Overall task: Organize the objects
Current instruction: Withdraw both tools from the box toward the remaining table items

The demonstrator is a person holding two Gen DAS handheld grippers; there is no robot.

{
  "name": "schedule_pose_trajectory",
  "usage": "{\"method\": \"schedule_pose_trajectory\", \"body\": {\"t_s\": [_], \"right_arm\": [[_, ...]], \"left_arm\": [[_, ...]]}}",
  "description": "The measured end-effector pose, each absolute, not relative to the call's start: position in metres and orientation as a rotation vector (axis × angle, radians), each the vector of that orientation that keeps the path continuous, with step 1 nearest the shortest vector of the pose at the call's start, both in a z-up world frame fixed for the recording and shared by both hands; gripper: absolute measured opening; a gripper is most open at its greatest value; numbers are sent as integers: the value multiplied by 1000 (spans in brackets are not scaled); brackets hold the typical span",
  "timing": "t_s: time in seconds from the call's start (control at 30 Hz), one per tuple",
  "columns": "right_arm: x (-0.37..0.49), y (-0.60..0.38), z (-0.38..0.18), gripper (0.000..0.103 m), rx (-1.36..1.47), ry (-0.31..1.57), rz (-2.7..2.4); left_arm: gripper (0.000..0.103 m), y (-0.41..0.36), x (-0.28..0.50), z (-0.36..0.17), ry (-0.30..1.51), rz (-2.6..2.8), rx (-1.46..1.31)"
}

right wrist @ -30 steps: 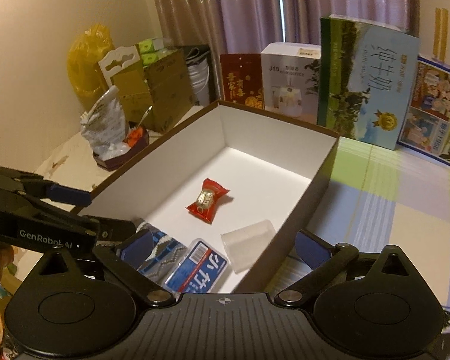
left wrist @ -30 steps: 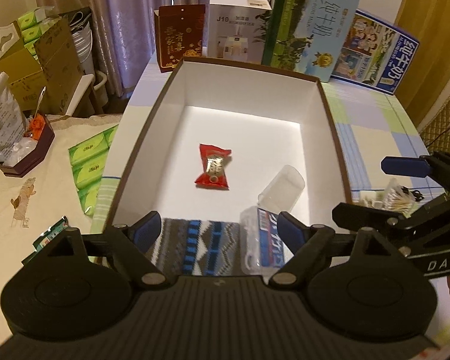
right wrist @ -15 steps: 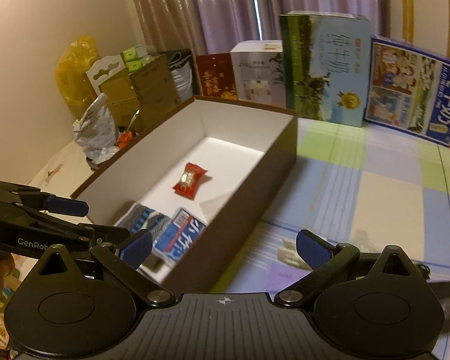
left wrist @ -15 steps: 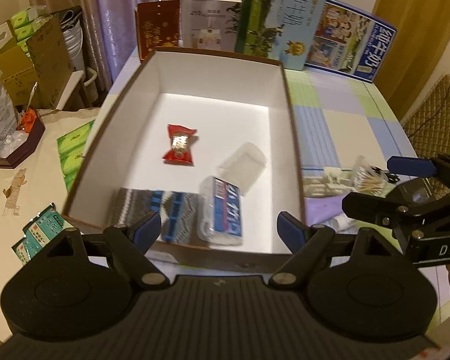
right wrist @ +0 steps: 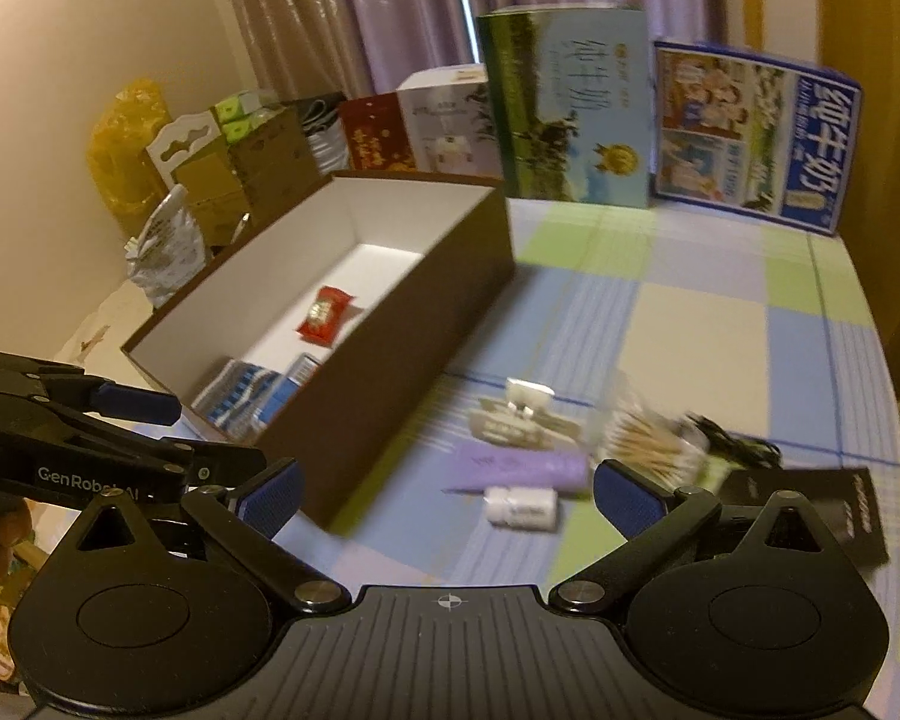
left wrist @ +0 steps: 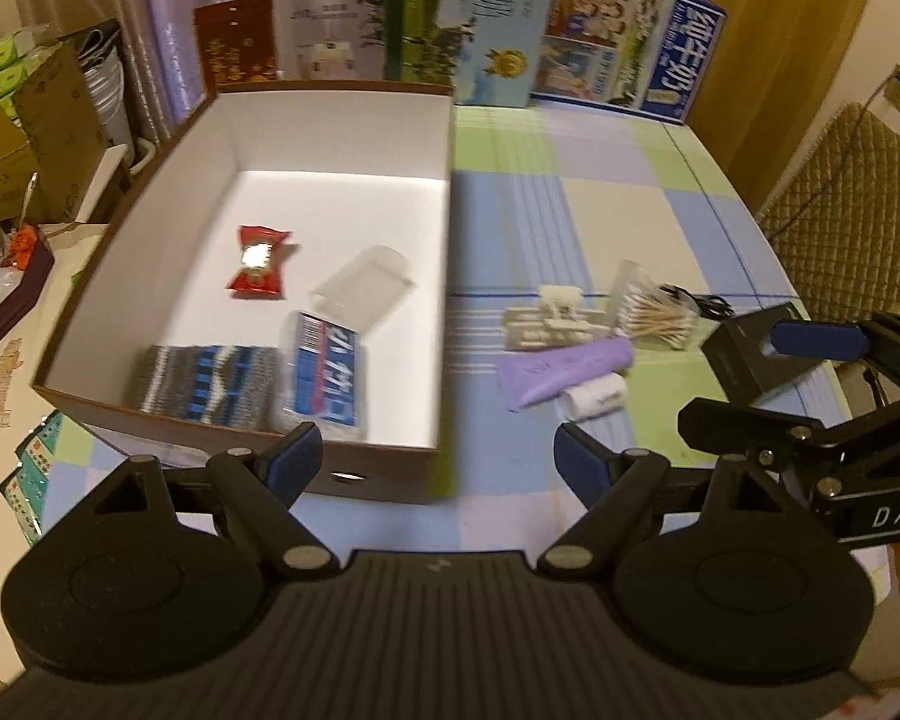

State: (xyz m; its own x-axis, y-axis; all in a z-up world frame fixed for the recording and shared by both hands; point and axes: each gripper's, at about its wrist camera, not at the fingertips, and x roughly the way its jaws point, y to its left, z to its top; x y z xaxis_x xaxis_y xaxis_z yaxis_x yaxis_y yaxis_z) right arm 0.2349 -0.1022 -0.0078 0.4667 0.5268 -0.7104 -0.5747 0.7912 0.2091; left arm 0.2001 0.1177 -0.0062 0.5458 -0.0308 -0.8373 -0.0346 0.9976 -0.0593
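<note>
Both grippers stand wide apart and hold nothing: the left gripper (left wrist: pixel 435 459) hangs over the near corner of the box (left wrist: pixel 354 468), the right gripper (right wrist: pixel 447 495) over the checked cloth (right wrist: pixel 702 330) just short of the loose pile.

The pile is what remains to sort. A purple tube (right wrist: pixel 522 471) lies flat beside the box's right wall, with a small white bottle (right wrist: pixel 522 507) touching its near side. Just beyond the tube sits a pale packet with a white clip (right wrist: pixel 525 414), and to its right a clear tub of cotton swabs (right wrist: pixel 648 435). A black carton (right wrist: pixel 810 510) and a tangle of black cord (right wrist: pixel 732 432) lie further right.

The tube looks soft and light; a pinch across its middle should hold, though a hard squeeze may dent it. The bottle is stiff, round and probably slick, so it may roll away unless it is taken across its body. The swab tub seems thin-walled and should be gripped by its sides and kept upright.

Inside the box already lie a red sweet (left wrist: pixel 258 261), a clear cup (left wrist: pixel 363 285) on its side, a blue-labelled case (left wrist: pixel 327 375) and a knitted cloth (left wrist: pixel 207 381). Milk cartons (right wrist: pixel 570 108) stand behind.
</note>
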Motion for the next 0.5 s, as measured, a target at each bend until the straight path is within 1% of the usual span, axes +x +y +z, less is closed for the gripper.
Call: {"method": "schedule_pose_trajectory", "body": {"t_s": [0.5], "right_arm": [[233, -187, -21, 101, -17, 905, 564]], "left_arm": [[82, 47, 201, -26, 1046, -49, -55]]}}
